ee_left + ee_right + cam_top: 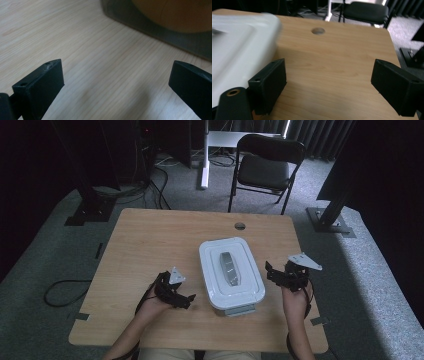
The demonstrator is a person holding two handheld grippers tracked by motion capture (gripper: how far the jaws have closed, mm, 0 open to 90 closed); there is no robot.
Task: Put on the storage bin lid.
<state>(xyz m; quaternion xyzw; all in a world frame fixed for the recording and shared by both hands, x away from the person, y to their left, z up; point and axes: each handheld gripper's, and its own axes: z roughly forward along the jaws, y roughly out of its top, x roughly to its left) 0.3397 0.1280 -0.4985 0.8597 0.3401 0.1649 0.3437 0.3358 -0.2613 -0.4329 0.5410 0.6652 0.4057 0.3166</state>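
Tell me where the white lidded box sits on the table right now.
In the high view the white lidded box sits right of centre on the wooden table, toward the person's edge, between the left claw and the right claw.

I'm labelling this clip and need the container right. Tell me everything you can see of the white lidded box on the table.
The white lidded box is rectangular with rounded corners, of what looks like plastic. Its lid is on, with a raised rim and a grey handle along the middle. A grey latch sticks out at the near end. It sits flat on the wooden table, slightly right of centre, between the left gripper and the right gripper. Both stand open and neither touches it.
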